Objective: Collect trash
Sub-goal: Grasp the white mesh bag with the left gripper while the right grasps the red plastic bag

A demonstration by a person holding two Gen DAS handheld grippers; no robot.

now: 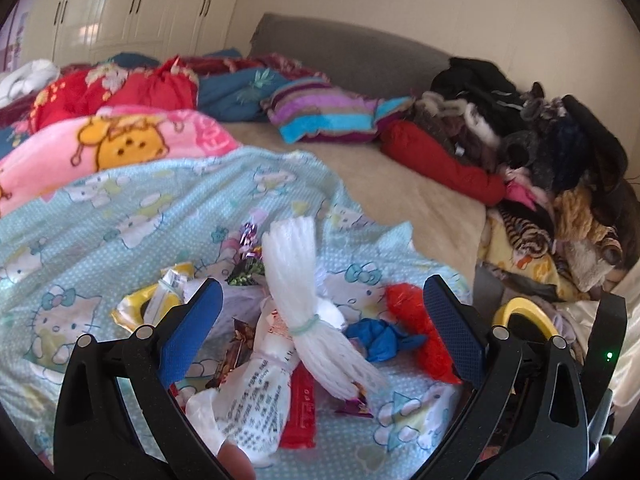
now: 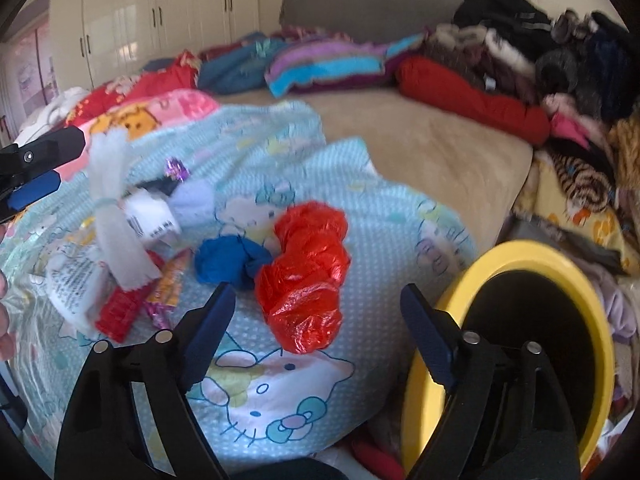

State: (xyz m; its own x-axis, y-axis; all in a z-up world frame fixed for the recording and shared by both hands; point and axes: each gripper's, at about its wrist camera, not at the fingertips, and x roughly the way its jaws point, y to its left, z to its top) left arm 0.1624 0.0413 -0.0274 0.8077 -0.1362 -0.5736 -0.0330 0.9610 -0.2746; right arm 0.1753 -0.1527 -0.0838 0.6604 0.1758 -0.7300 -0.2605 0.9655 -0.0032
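Hidden: we see the round yellow-rimmed black bin [image 2: 516,320] cut off at 4 o'clock; its inside is dark.
Trash: crumpled red plastic bag [image 2: 306,276] on the pale-blue cartoon-print blanket [image 2: 280,380], 12 o'clock of the right gripper [image 2: 318,322].
Tongs: our left gripper [image 1: 322,312] and the right one both released.

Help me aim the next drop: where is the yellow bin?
The yellow bin sits at the lower right of the right wrist view, off the bed's edge, just right of the red plastic bag on the Hello Kitty sheet.

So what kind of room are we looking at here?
Most likely a bedroom: a bed with a grey headboard, heaped blankets and clothes, and a white wardrobe along the far wall.
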